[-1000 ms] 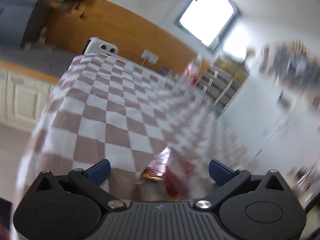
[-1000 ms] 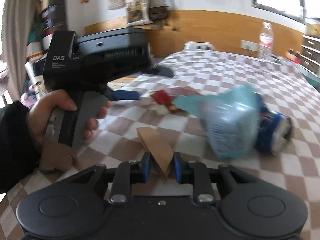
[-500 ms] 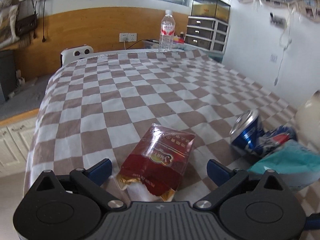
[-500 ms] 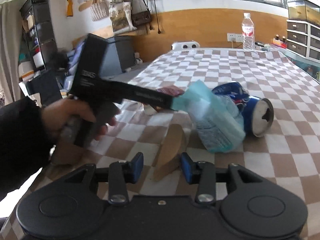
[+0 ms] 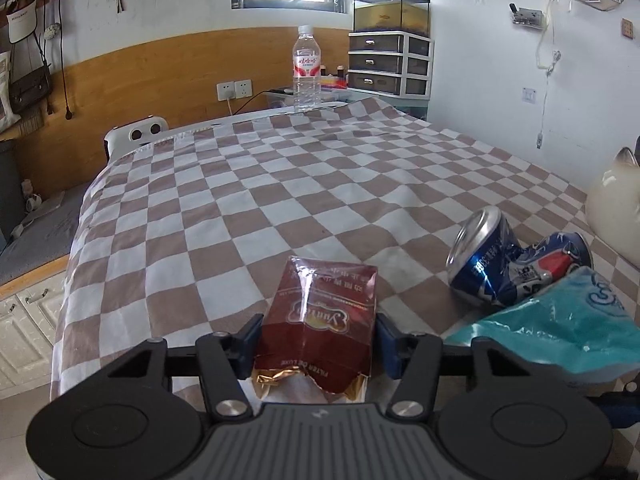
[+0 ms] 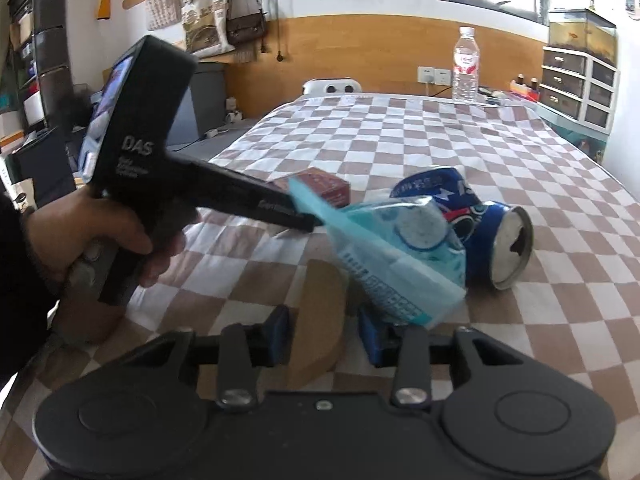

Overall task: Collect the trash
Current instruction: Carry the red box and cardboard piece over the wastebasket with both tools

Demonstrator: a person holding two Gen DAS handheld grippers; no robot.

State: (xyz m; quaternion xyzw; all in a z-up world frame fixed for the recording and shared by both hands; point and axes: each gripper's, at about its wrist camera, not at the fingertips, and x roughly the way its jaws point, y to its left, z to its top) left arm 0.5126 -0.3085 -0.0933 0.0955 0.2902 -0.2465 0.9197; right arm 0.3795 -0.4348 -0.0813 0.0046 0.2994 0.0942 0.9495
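Note:
A torn red cigarette pack (image 5: 320, 320) lies on the checkered tablecloth (image 5: 240, 184). My left gripper (image 5: 318, 344) has closed its blue fingers against both sides of the pack. A crushed blue soda can (image 5: 508, 264) and a teal plastic wrapper (image 5: 560, 332) lie to its right. In the right wrist view my right gripper (image 6: 324, 336) is open, its fingers either side of a brown cardboard piece (image 6: 320, 312) resting on the cloth. The wrapper (image 6: 392, 264), the can (image 6: 480, 232) and the pack (image 6: 324, 188) lie beyond it.
A water bottle (image 5: 306, 70) stands at the table's far edge. A white cat-shaped container (image 5: 616, 208) sits at the right. The left hand-held gripper body (image 6: 160, 160) reaches in from the left in the right wrist view. Drawers (image 5: 390, 66) stand behind the table.
My left gripper swung round to face the pack and closed its fingers onto it. My right gripper opened and let the cardboard piece down onto the cloth.

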